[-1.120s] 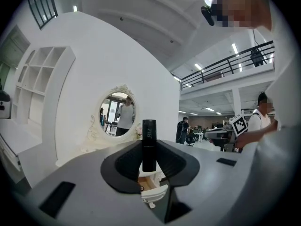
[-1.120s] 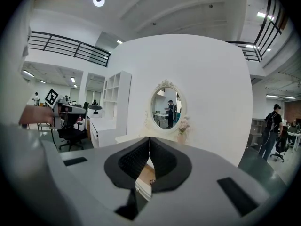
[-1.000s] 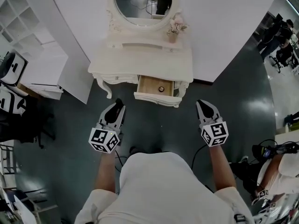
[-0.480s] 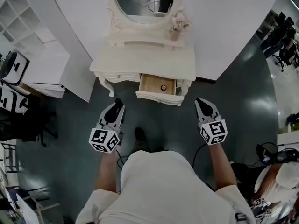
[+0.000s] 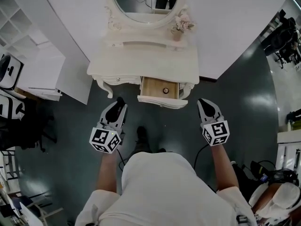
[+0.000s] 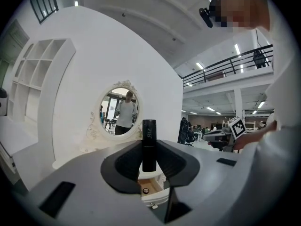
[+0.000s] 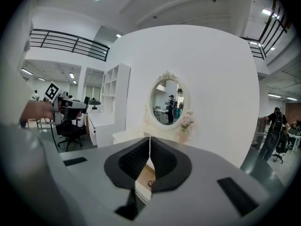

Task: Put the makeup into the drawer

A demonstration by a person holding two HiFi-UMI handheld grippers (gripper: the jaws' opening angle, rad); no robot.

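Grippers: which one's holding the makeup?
The left gripper: its jaws clamp an upright black makeup tube. The right gripper has its jaws closed together, empty.

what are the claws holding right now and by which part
Left claw holds a black makeup tube upright, pinched on its lower half, top sticking out. Right claw is shut, empty.

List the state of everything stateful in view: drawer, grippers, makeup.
drawer: open, pulled out of the vanity, small round item inside
left gripper: shut on the black makeup tube
black makeup tube: upright between the left jaws, not yet in the drawer
right gripper: shut, empty
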